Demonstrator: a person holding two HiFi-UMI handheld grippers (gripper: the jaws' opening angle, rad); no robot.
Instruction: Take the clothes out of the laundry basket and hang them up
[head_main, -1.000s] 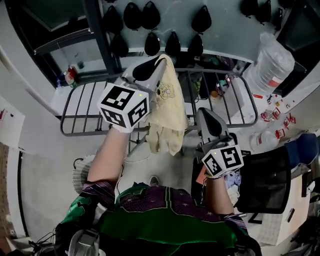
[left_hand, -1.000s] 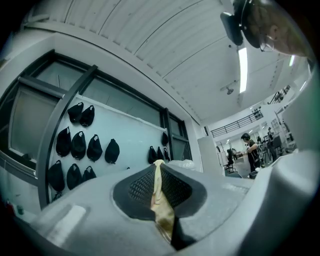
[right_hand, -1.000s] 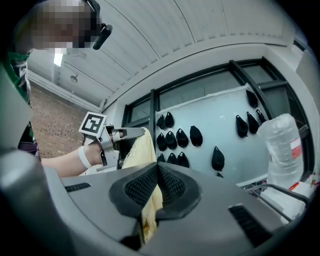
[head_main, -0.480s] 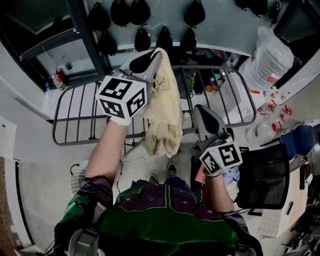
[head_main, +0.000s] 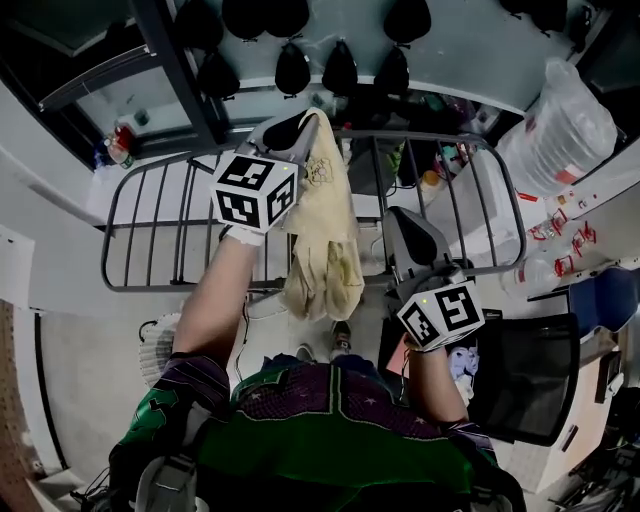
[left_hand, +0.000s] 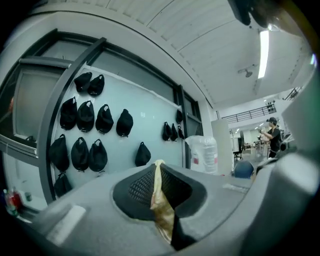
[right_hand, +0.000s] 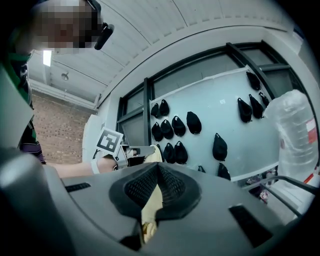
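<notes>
On the left, our left gripper (head_main: 297, 135) sits above the drying rack (head_main: 150, 287), its jaws clamped on the top edge of the pale yellow garment (head_main: 328, 220), which hangs down from it. To the right, our right gripper (head_main: 412, 240) is closed too, apparently pinching a fold of that garment.

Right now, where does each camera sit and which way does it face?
Head view: on the person's head, looking steeply down at the rack; shows both forearms, left claw, right claw and the cloth.
Left gripper view: on the left claw, looking level along its jaws, shut on the cloth, toward the caps on the wall.
Right gripper view: on the right claw, facing the same wall, jaws shut on cloth; shows the left claw and forearm.
Shared: both gripper views see the caps and the cloth.
</notes>
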